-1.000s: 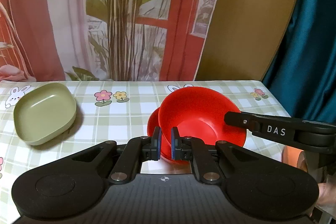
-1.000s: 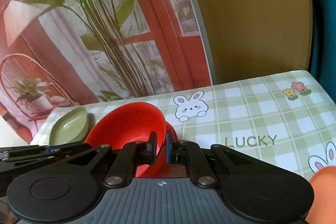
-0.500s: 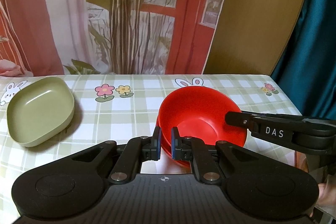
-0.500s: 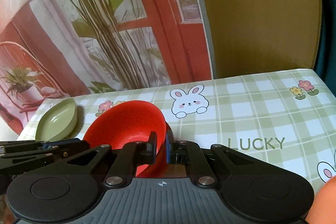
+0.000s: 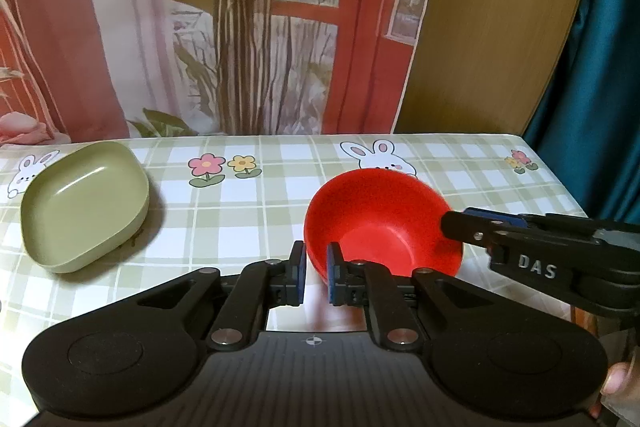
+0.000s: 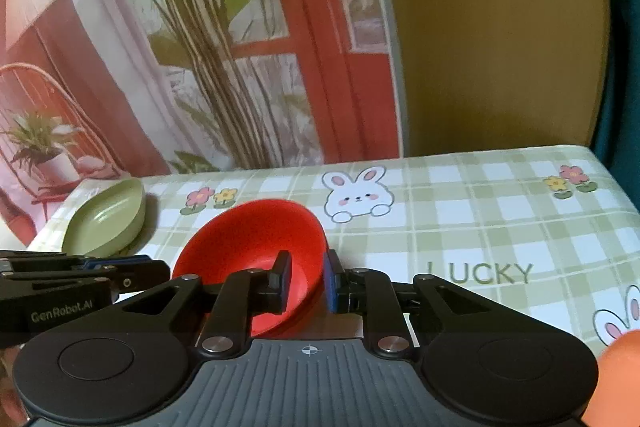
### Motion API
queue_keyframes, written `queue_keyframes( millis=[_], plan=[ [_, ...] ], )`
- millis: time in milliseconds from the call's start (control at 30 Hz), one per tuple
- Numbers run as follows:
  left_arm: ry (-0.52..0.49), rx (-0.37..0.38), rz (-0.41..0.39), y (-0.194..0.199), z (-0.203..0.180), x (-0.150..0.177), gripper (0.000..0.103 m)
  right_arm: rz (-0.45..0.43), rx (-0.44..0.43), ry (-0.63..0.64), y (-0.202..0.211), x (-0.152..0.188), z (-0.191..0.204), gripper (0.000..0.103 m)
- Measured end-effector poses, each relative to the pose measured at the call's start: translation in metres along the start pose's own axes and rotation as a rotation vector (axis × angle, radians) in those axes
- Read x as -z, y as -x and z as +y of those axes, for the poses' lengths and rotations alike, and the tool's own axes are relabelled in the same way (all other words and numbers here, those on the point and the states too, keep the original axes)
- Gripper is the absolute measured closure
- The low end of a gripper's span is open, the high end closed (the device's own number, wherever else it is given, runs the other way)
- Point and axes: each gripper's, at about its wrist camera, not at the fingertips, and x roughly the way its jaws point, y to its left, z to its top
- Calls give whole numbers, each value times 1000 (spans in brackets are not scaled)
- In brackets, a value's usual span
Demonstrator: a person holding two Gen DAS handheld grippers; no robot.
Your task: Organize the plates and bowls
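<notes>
The table, covered with a green-and-white checked cloth point(image 5: 280, 219) printed with rabbits and flowers, is taken as the work surface. A rounded-square olive-green plastic dish point(image 5: 84, 203) is seen at the far left of it, well apart from everything else. A round red plastic bowl point(image 5: 380, 227) is seen near the middle, on the near side, resting on the cloth. Whether a second bowl is nested beneath it cannot be told.

The bowl is straddled by both tools. The left gripper point(image 5: 314, 277) is set over the near rim, one finger inside and one outside. Its jaws have just been eased a little, yet they stand narrow, with the pads close against the wall. The right gripper point(image 6: 306, 283) is set over the right-hand rim. Its jaws have just been opening, and a clear gap is seen between the inner pad and the wall, so the rim lies between them without being pinched.

The step in hand is judged to be the release of the bowl. It is done well if the left jaws are widened until both pads are clear before any lift is made. The fingers inside the bowl are best raised straight up over the rim, not pulled back, so that the light bowl is not dragged or tipped. Only then should the olive dish be approached
</notes>
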Motion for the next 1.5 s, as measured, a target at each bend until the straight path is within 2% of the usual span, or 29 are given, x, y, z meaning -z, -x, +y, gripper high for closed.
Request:
queue_keyframes(
  millis=[67,300,367,433,467,800,1000,1167,1300,1500],
  plan=[
    [6,-3,-16,5,1,0,85,-24,1,11,8,0,-1,86],
    [6,-1,-47,28,-5,4,83,-104,35,94,44,5,-1,85],
    [2,-1,-51,33,-7,5,80,-140,50,112,56,7,-2,85],
    [-1,2,-59,40,-11,7,72,-163,64,118,67,8,-5,84],
    [-1,9,-66,43,-13,9,72,-168,71,117,73,10,-7,83],
    [-1,66,-103,63,-46,24,72,-167,126,116,109,34,-33,82],
    [-33,94,-112,63,-80,38,72,-175,180,72,129,51,-67,82],
    [-51,148,-102,57,-106,48,72,-160,249,68,137,67,-97,82],
    [-93,211,-79,49,-131,58,63,-148,302,69,141,80,-121,82],
    [-132,279,-42,35,-166,73,63,-147,373,59,146,92,-151,82]
  ],
)
